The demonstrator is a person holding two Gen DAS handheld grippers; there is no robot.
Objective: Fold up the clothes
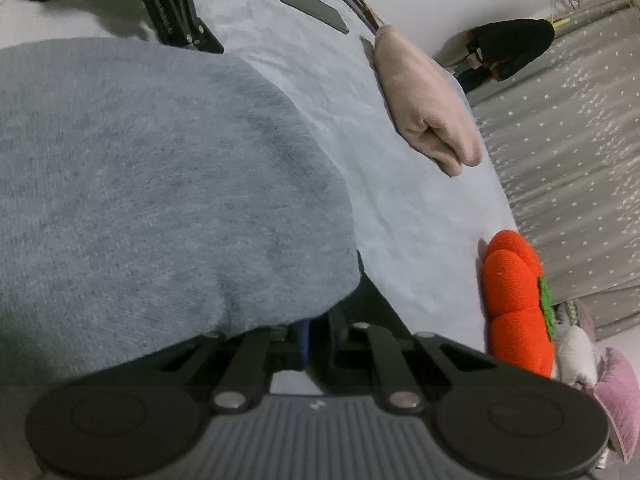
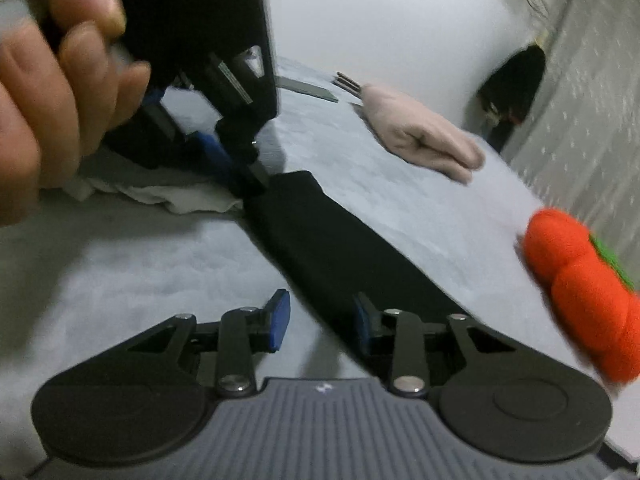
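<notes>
**Black garment pinched at one end, other tongs wide open**

The bed [image 1: 420, 220], covered w/ a pale grey-blue sheet, fills both views. Its far edge runs diagonally along a star-dotted grey curtain [image 1: 568, 160]. The bare sheet in the middle, btwn the clothes and that edge, is the widest open stretch.

A grey knit garment [image 1: 160, 180] takes up the whole left half of the left wrist view. It is draped over the left gripper [image 1: 316, 332] and hides the sheet beneath, and its rounded edge curves down to the fingers.

The black garment [image 2: 340, 248] lies as a long strip across the sheet w/ straight edges on both sides. Its far end meets the left gripper's tips, which are clenched together on it as far as the right wrist view shows. A hand [image 2: 52, 92] grips that tool's handle. Crumpled white cloth sits just beside the pinch point.

The near end of the strip runs over one finger of the right gripper [image 2: 320, 320]. Its blue pads stand well apart, released, w/ nothing squeezed btwn them.

A folded pink garment [image 1: 428, 104] sits near the far edge, well apart from the black strip. An orange plush [image 1: 516, 300] sits right at the bed's edge. A dark phone [image 1: 308, 4] lies flat farther back.
</notes>
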